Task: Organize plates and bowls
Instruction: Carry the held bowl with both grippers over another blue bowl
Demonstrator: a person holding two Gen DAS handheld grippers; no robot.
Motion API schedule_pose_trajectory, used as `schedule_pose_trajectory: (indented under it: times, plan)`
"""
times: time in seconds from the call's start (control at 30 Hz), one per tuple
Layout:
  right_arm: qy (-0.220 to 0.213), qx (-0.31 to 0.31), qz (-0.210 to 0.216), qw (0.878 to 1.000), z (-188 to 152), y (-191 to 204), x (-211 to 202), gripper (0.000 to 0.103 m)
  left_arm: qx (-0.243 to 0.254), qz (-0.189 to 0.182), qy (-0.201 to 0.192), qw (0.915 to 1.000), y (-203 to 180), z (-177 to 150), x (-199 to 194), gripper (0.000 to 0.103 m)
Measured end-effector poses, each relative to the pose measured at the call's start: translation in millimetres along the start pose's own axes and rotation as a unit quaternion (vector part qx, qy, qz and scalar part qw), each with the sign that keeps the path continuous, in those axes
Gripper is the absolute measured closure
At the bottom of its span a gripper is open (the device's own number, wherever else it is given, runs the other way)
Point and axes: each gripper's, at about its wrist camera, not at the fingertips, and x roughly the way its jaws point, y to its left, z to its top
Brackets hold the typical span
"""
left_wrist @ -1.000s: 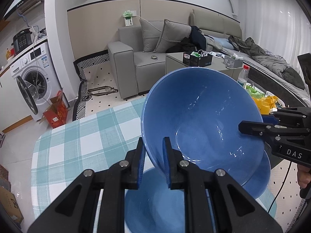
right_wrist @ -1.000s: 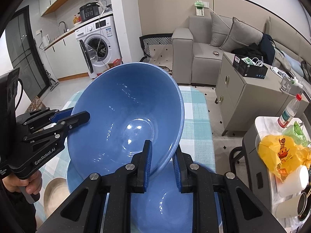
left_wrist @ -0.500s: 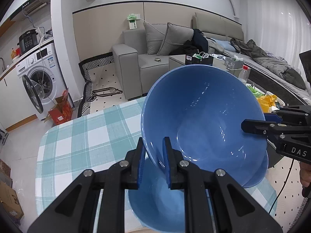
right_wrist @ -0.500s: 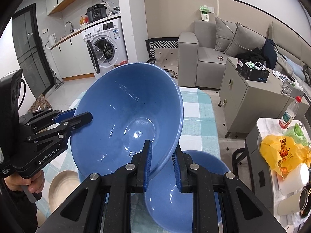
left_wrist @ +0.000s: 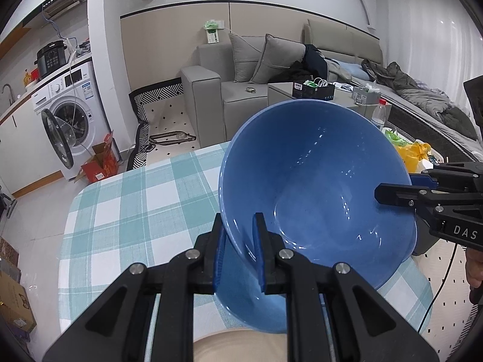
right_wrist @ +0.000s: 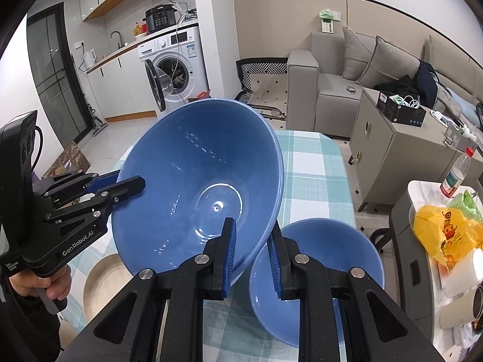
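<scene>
Blue bowl [left_wrist: 317, 187]: large, lifted off the table, tilted, carried by both grippers.

Left wrist view. Left gripper [left_wrist: 240, 250] clenched on the near rim, one pad inside the bowl, one outside. Right gripper [left_wrist: 395, 187] bites the rim on the far side of the bowl, to the right of these jaws. Change: a second ago a second blue bowl lay directly under the jaws; now it is out of this view and a beige plate [left_wrist: 238, 345] lies below them. Judgement: the pair has been separated, and the carried bowl is travelling toward the beige plate. Checked tablecloth [left_wrist: 126, 211] to the left of the jaws is bare.

Right wrist view. Right gripper [right_wrist: 250, 259] clenched on the same bowl's rim; left gripper [right_wrist: 129, 182] grips the opposite rim. Second blue bowl [right_wrist: 317, 271] rests on the table just right of and below the jaws, apart from the carried one. Beige plate [right_wrist: 101, 280] below left. Obstruction: the bowl hides the table ahead, and the left hand [right_wrist: 42, 283] hangs near the plate.
</scene>
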Motion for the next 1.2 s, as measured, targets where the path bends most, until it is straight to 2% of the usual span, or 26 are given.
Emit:
schedule_pose_trajectory:
  times: [0.7,1.2]
  plan:
    - [0.029,-0.009,0.021,0.999,-19,25,25,0.082,-0.009,0.012,0.012,0.9998,17,-28,-6,0.088]
    - [0.053,-0.006,0.028,0.998,-24,23,51,0.082,-0.012,0.015,0.031,0.9994,20,-39,8,0.088]
